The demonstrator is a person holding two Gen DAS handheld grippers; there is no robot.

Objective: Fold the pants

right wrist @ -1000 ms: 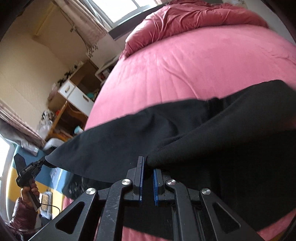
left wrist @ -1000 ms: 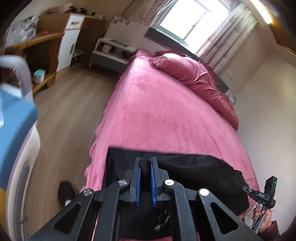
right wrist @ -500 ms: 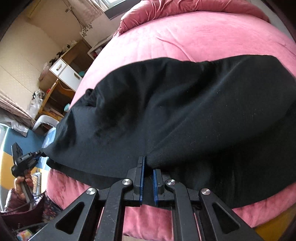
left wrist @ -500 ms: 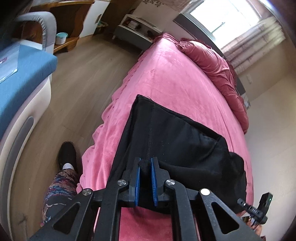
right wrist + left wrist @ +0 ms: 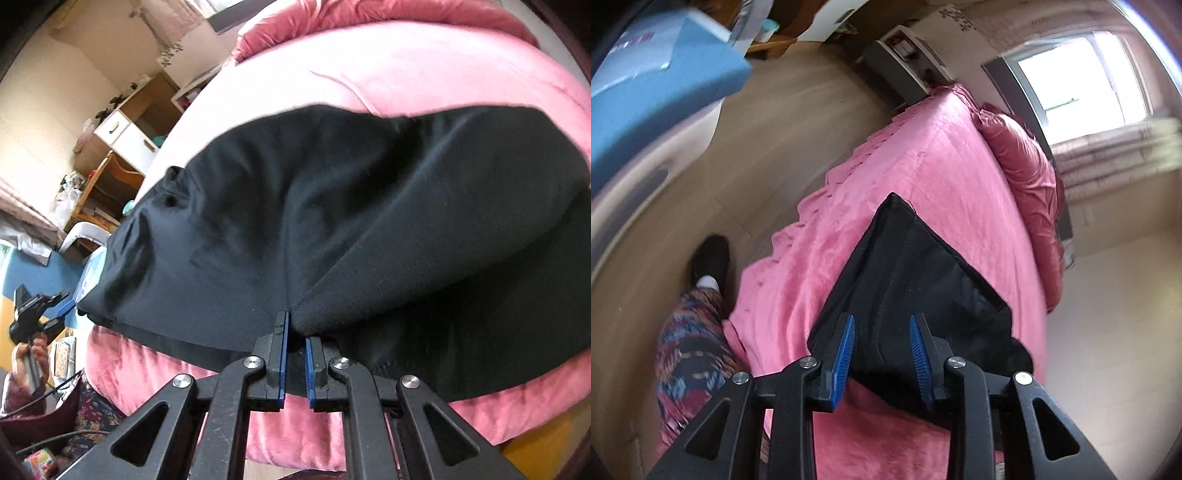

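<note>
The pants (image 5: 369, 221) lie on the bed (image 5: 905, 184), doubled over into a black slab near the bed's near edge, right in front of both grippers. Looks like at least one fold is down; the top layer is puffy and creased in the right wrist view, w/ a lower layer sticking out beneath it toward the edge. Judging from that, what's left is smoothing, prob another fold to make it compact, and squaring up the edges.

Left gripper (image 5: 882, 354): jaws have just been opening. Blue pads now stand apart w/ the pants' corner between them, cloth lying slack, not pinched. So it's let go.

Right gripper (image 5: 294, 332): jaws nearly together, pinching a tuck of the top layer right at the tips; the cloth creases up from the pads.

Around: pink bedspread bare ahead of the left gripper, a rumpled red quilt (image 5: 1030, 177) at the far end under the window (image 5: 1078, 70). To the left gripper's left, wood floor and the person's patterned leg (image 5: 690, 350) and shoe. Wooden desk (image 5: 107, 177) and drawers far off to the right gripper's left.

Nothing blocks the next fold; bed's edge is close, so cloth could slip off.
</note>
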